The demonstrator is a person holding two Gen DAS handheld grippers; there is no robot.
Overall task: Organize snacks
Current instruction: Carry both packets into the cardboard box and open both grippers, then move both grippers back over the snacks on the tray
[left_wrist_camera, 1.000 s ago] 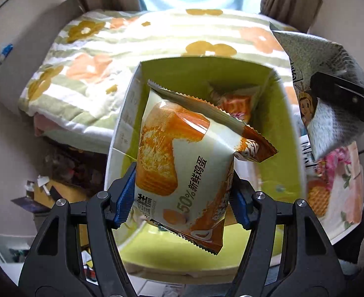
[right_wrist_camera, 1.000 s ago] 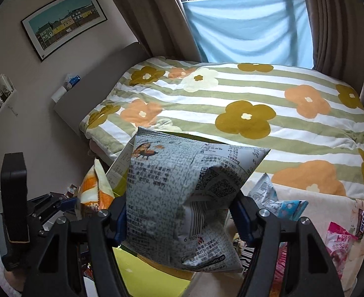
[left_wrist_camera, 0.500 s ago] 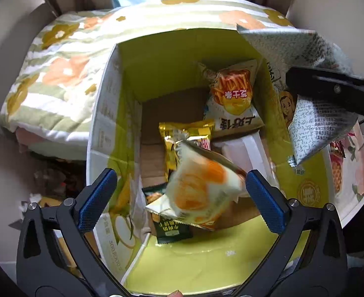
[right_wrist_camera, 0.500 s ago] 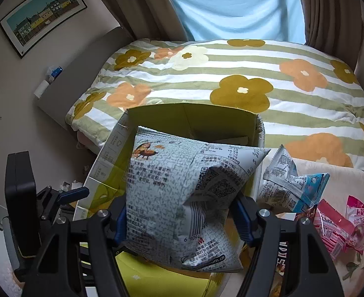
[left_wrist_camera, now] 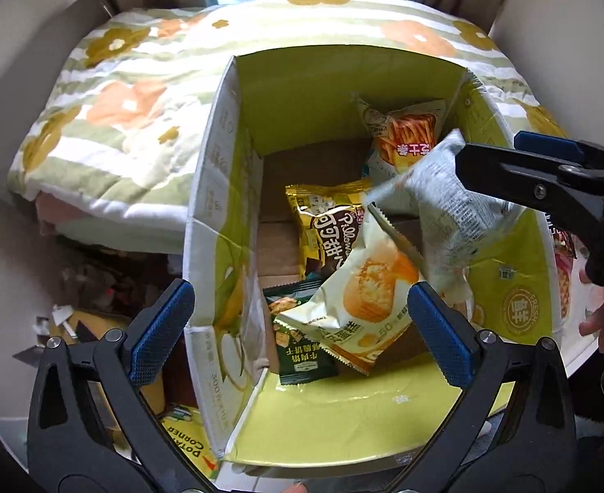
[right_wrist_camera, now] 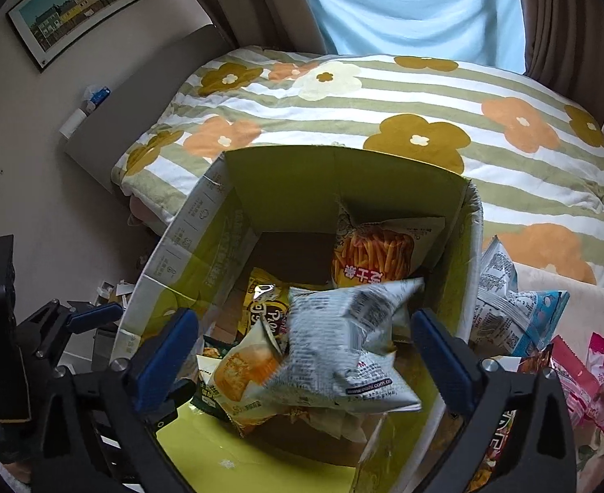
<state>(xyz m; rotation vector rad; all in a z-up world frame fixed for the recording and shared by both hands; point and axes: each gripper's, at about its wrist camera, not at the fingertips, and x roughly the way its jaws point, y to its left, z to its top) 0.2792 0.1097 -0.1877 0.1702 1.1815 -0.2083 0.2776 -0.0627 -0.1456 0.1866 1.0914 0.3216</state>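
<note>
Both of my grippers stand wide apart over the open green box [left_wrist_camera: 227, 172]. Between the blue pads of my left gripper [left_wrist_camera: 302, 328] nothing is clamped; the white-and-orange cake packet [left_wrist_camera: 363, 300] lies free below it in the box, resting on a dark green biscuit packet [left_wrist_camera: 302, 353] and a gold cocoa pack [left_wrist_camera: 326, 226]. My right gripper [right_wrist_camera: 306, 353] is opening, and the grey printed snack bag [right_wrist_camera: 343, 349] sits blurred between its fingers with neither pad pressing on it, above the other packets in the box. At the far right corner of the box an orange fries bag [right_wrist_camera: 376, 250] leans against the wall. Outside the box, just to its right, a grey-and-blue packet [right_wrist_camera: 511, 312] and pink packets [right_wrist_camera: 589, 374] lie on a cloth. Behind the box is a bed with a striped flower quilt [right_wrist_camera: 384, 94], then brown curtains [right_wrist_camera: 260, 4] and a pale blue cloth [right_wrist_camera: 413, 4] at the window. A framed picture [right_wrist_camera: 79, 4] hangs on the left wall.
</note>
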